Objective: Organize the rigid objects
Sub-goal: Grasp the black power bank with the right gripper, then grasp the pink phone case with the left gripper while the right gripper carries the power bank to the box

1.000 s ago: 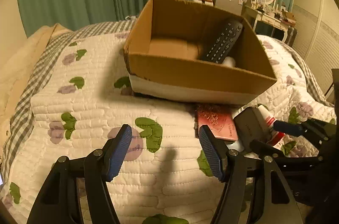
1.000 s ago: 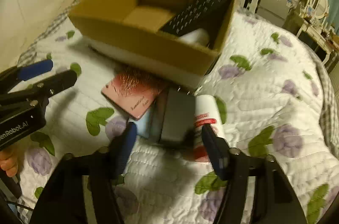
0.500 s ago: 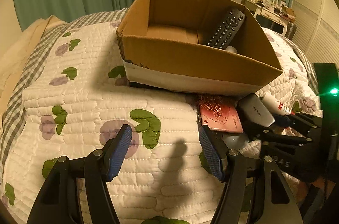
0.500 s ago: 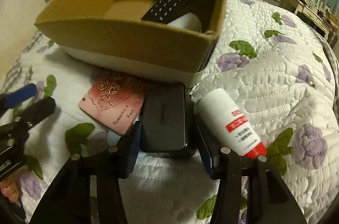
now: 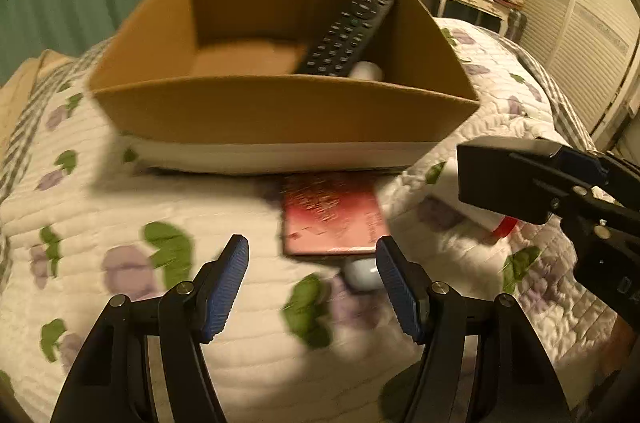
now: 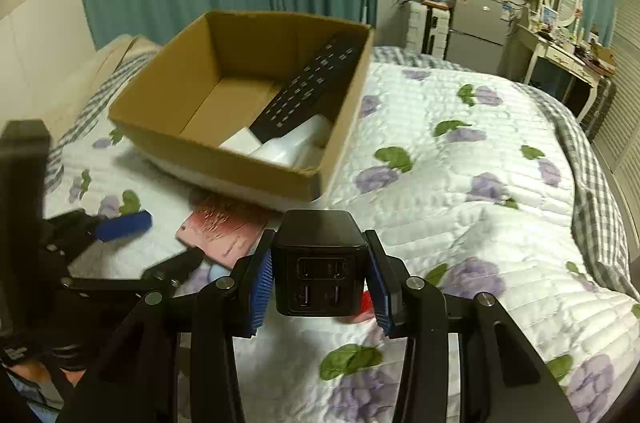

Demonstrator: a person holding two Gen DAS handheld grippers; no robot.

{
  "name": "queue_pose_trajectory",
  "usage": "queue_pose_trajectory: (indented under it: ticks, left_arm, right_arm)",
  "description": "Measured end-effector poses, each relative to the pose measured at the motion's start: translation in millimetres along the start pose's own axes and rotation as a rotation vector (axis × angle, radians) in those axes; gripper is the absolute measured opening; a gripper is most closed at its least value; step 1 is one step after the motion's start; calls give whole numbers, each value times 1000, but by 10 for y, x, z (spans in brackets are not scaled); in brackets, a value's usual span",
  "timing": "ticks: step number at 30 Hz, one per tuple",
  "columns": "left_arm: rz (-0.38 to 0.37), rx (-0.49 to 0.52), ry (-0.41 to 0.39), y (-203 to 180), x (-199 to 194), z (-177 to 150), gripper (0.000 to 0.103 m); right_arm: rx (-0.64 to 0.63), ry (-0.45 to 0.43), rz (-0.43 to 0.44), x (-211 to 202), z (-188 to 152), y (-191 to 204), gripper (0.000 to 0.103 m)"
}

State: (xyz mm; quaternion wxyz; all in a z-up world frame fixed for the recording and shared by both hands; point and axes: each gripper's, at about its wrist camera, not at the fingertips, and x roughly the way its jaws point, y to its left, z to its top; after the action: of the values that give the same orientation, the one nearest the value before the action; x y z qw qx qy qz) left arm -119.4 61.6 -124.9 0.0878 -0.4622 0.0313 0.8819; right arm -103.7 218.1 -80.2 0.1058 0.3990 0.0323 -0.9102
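Quilted bed (image 6: 460,183) supports cardboard box (image 6: 224,159) (remote (image 6: 308,91) inside). Right gripper (image 6: 320,281) clamps black charger (image 6: 320,263); left gripper (image 5: 312,287) spread wide, empty.

Dim warm indoor light, motion blur (strongest in left wrist view), fisheye-bent edges, dark vignetted corners

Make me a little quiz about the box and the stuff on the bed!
1. True or false: the right gripper holds the black charger.
2. What long black thing leans inside the cardboard box?
3. Is the pink booklet A) in the box or B) on the quilt?

Key: 1 true. 2 the remote control. 3 B.
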Motion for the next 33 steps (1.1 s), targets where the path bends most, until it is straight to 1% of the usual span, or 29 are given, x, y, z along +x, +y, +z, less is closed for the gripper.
queue_pose_trajectory:
  ticks: [3,4,5,7,8,10,12,14,17,19,21,24,28,31,33]
  left_arm:
    - [-11,3,20,-66,116,65,69]
    - [-5,4,27,-83,160,79,69]
    - [16,6,37,-101,237,99,69]
    - [16,-2,35,-115,304,106,69]
    - [13,-12,32,-114,326,118,70]
    - [18,-18,38,-123,379,144,74]
    - [49,7,60,-166,475,139,76]
    - [68,31,51,-219,505,132,77]
    - [82,16,64,-203,578,161,77]
    - [90,25,62,-219,568,155,77]
    - [81,36,52,-228,501,130,70]
    - [49,24,41,-192,350,83,70]
    - [29,8,9,-151,78,4,70]
    - [18,-9,-26,-79,-178,-42,70]
    - [9,-27,-58,-32,-425,-71,70]
  right_arm:
    - [28,4,3,34,51,-60,42]
    - [34,9,3,38,46,-74,42]
    - [39,9,3,49,45,-90,42]
    - [48,12,10,50,53,-124,42]
    - [51,12,16,50,54,-130,42]
    - [53,13,20,53,52,-132,42]
    - [55,14,22,63,46,-125,42]
    - [57,17,22,65,40,-133,42]
    - [57,21,19,77,36,-134,42]
    - [54,24,18,90,29,-131,42]
    - [48,23,13,83,24,-120,42]
    - [39,16,9,37,23,-107,42]
    - [22,-8,9,-88,40,-60,42]
    - [1,-40,12,-249,89,-9,42]
    - [-16,-67,14,-376,138,25,42]
